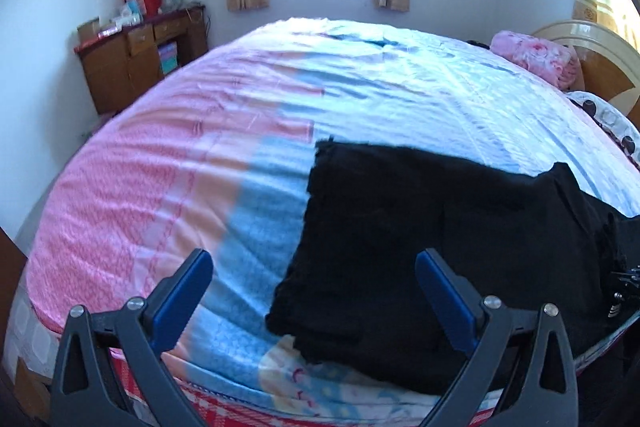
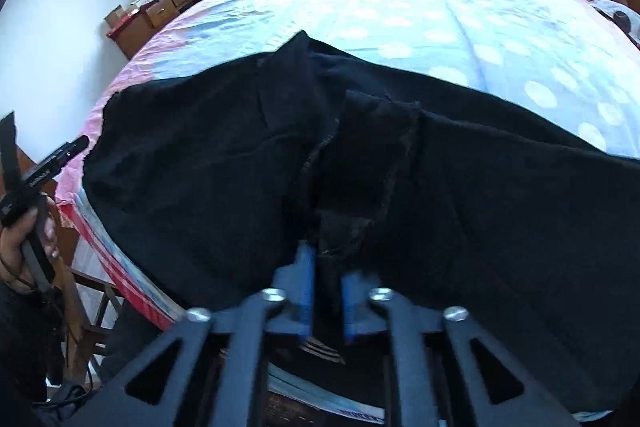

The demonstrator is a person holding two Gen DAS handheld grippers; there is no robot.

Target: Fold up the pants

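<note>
Right gripper: jaws pinched narrow on a fold of the black pants, cloth between the blue pads.
Left gripper: jaws spread wide, nothing between them, above the pants' left edge.
Left hand: gripping the left gripper's handle, left of the pants.
Pants: spread on the bed, at its near edge.
Pillow: pink, beyond the pants, far right.
Cabinet: wooden, beyond the pants, far left.

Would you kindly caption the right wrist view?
Right tool shut on black pants spread across the bed.
</note>
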